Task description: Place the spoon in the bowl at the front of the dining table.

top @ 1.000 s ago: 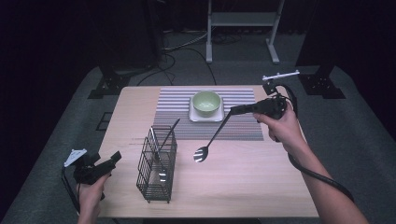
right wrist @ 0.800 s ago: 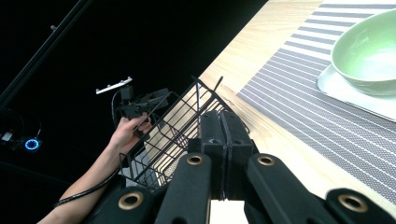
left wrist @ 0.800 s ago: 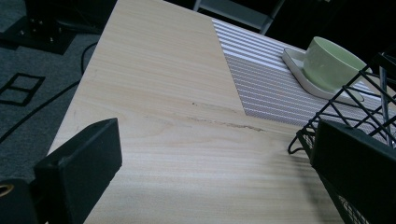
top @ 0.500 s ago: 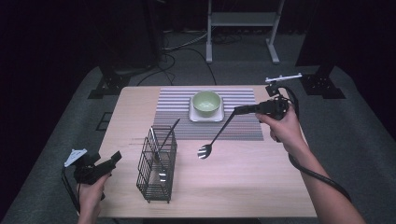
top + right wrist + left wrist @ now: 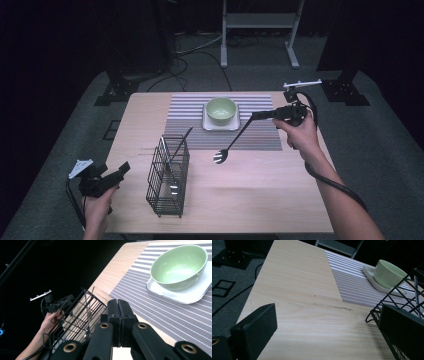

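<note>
Pale wood worktop (image 5: pixel 280 200) carries everything you need, so take the wire basket (image 5: pixel 167 175) near your front edge as the landmark. Your left tongs (image 5: pixel 122 168) wait just off the worktop's left edge, beside the basket, spread apart and empty; in the left gripper view the basket's black wire (image 5: pixel 387 302) sits right by the far jaw. One utensil (image 5: pixel 179 147) already leans inside the basket, handle poking out toward the mat.

Right of the basket and a little beyond it, the spoon (image 5: pixel 231 145) hangs in the air over bare wood, bowl end down and nearest the basket. Your right tongs (image 5: pixel 256 116) are clamped together on the top of its handle, farther off again over the striped mat (image 5: pixel 190 117); in the right gripper view the jaws press flat against each other.

The step in hand looks like dropping this spoon into the basket. To do it well, bring the low end over the open top first, then raise your wrist so the handle stands steeper before you lower. Mind the leaning utensil; aim for the free side. Part the tongs only once the spoon's end is inside the wires.

Beyond the basket, on the mat, stands the green bowl (image 5: pixel 221 110) on its white plate (image 5: pixel 212 125); pass clear of it.
</note>
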Available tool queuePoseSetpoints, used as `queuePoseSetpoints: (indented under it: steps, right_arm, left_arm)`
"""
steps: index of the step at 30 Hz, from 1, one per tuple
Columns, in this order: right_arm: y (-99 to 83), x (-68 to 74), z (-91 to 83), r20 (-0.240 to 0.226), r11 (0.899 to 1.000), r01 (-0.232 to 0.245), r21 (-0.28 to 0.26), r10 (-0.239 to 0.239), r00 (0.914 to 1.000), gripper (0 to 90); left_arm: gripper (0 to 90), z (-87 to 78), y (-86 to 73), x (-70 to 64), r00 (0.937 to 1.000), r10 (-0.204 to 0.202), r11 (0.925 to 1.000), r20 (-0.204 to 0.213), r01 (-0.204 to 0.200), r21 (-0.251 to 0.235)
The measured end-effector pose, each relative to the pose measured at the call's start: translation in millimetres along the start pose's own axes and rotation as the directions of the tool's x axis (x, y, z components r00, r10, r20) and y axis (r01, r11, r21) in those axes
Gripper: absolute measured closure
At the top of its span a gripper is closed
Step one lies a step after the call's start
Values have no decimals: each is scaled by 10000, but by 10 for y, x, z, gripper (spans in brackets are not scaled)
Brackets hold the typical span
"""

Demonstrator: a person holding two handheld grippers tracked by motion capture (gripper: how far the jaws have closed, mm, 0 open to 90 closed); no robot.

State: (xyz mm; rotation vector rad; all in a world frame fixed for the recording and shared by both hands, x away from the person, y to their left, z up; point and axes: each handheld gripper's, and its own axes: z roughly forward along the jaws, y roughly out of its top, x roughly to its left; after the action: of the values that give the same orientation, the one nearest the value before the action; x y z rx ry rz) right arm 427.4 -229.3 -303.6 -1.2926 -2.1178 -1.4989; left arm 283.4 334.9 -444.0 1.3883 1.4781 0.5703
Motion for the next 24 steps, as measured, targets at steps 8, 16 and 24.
queuePoseSetpoints:
  steps: [8,16,24]
  right_arm:
    - [36,-72,42,232,9998,-96,-149,99,9997,893]
    - [72,-127,69,398,9995,-208,-253,218,9990,893]
    - [112,-159,94,559,9992,-261,-295,277,9981,893]
  left_arm:
    - [10,0,1,1,10000,0,10000,3,0,-4]
    - [10,2,1,2,10000,8,10000,9,-8,-1]
    - [10,-1,3,7,10000,-12,10000,-2,12,-25]
